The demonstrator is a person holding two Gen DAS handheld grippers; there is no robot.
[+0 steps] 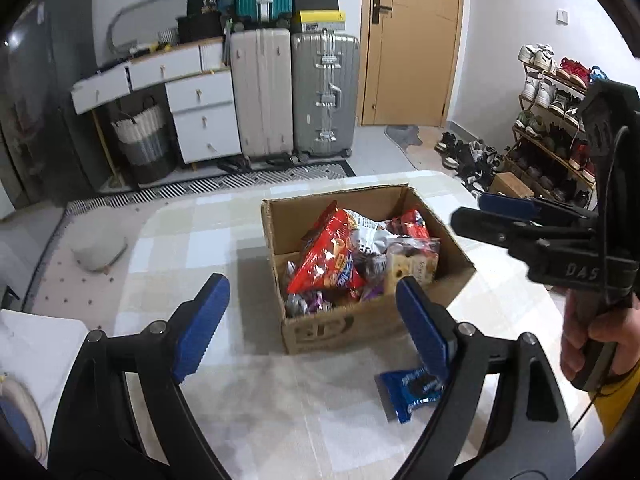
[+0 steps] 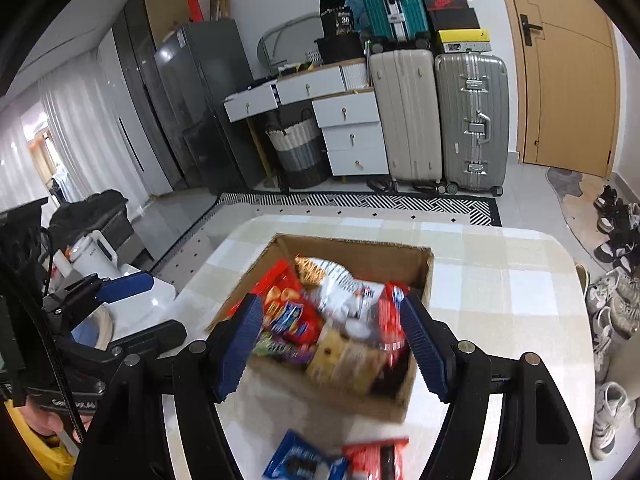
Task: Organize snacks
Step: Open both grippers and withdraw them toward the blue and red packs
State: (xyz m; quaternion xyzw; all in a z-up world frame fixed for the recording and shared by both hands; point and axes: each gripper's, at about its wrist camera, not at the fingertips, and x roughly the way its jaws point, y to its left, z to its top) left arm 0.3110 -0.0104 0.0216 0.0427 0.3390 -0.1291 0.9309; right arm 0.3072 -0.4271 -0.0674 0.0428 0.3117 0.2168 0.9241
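Snacks fill the cardboard box [image 1: 372, 320] near the middle of the checked counter [image 1: 192, 232]: red bags, a silver one, small packs heaped together. By my reckoning most of the job is done. Two stragglers lie outside, toward the near edge: a blue cookie pack [image 1: 410, 390] and a red pack [image 2: 376, 458]. My left fingers [image 1: 312, 328] stand wide and empty; my right fingers [image 2: 332, 344] hang parted over the box, gripping nothing. Beyond: suitcases [image 1: 296, 92], white drawers [image 1: 200, 116], a wooden door [image 1: 412, 40], shoe rack [image 1: 552, 128].
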